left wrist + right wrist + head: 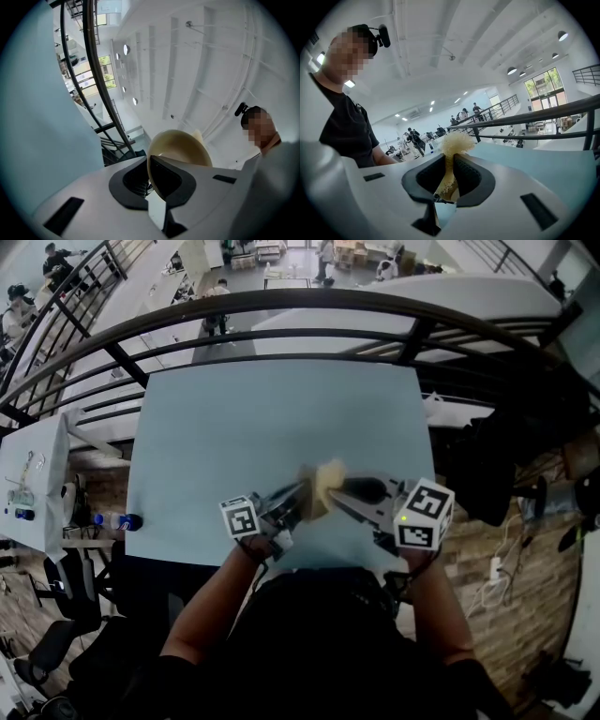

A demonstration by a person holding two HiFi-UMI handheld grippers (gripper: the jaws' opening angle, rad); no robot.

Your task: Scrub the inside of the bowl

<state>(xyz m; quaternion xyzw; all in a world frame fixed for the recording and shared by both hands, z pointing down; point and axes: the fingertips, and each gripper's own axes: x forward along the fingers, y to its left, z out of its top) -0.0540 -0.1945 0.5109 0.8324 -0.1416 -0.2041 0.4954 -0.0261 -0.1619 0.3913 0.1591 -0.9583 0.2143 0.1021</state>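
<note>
Above the pale blue table [272, 427] I hold a cream bowl [180, 147] tilted on its side. My left gripper [152, 180] is shut on the bowl's rim, with one pad inside and one outside. My right gripper [449, 176] is shut on a pale fibrous scrubber [454, 143], whose frayed tuft sticks out past the jaws. In the head view the left gripper [296, 500] and right gripper [343, 491] meet over the table's near edge. There the bowl [315, 501] and the scrubber [330, 472] sit close together. Whether they touch I cannot tell.
A dark metal railing [281, 306] curves beyond the table's far edge, with a lower floor behind it. A water bottle [117, 520] lies left of the table, beside a white table [33, 474]. A chair [487, 465] stands to the right.
</note>
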